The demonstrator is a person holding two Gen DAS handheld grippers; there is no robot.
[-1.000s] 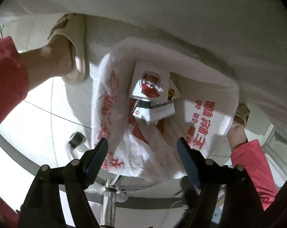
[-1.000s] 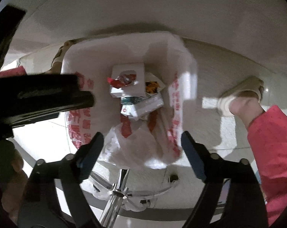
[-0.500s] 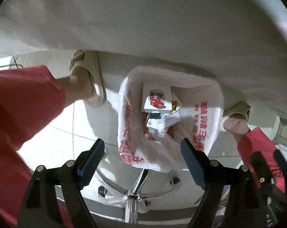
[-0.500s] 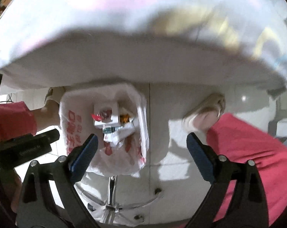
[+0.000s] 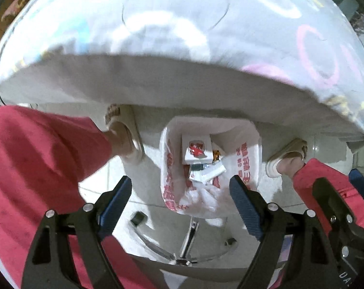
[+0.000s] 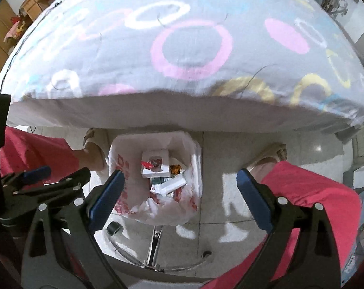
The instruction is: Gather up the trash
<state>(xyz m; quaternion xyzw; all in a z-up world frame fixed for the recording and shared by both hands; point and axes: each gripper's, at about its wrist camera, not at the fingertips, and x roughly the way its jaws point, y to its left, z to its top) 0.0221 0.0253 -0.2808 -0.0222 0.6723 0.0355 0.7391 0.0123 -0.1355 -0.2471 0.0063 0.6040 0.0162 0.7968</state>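
Note:
A white plastic bag (image 5: 244, 159) with red print stands open on the floor below me. It holds a white box with a red picture (image 5: 196, 149) and white wrappers (image 5: 206, 174). My left gripper (image 5: 182, 200) hangs high above the bag, pointing down, open with nothing between its blue pads. My right gripper (image 6: 179, 187) is also open and empty, high over the same bag (image 6: 124, 168) and box (image 6: 155, 165). Each gripper shows at the edge of the other's view.
A cloth with coloured rings (image 6: 191, 48) covers a surface whose edge overhangs just beyond the bag. A person's feet in beige slippers (image 5: 131, 142) (image 5: 287, 154) and red trouser legs flank the bag. A chrome chair base (image 5: 189, 240) with castors lies near the bag.
Both grippers have risen well away from the bag, which now looks much smaller. The ringed cloth top has come into view. Both pairs of jaws stand slightly wider.

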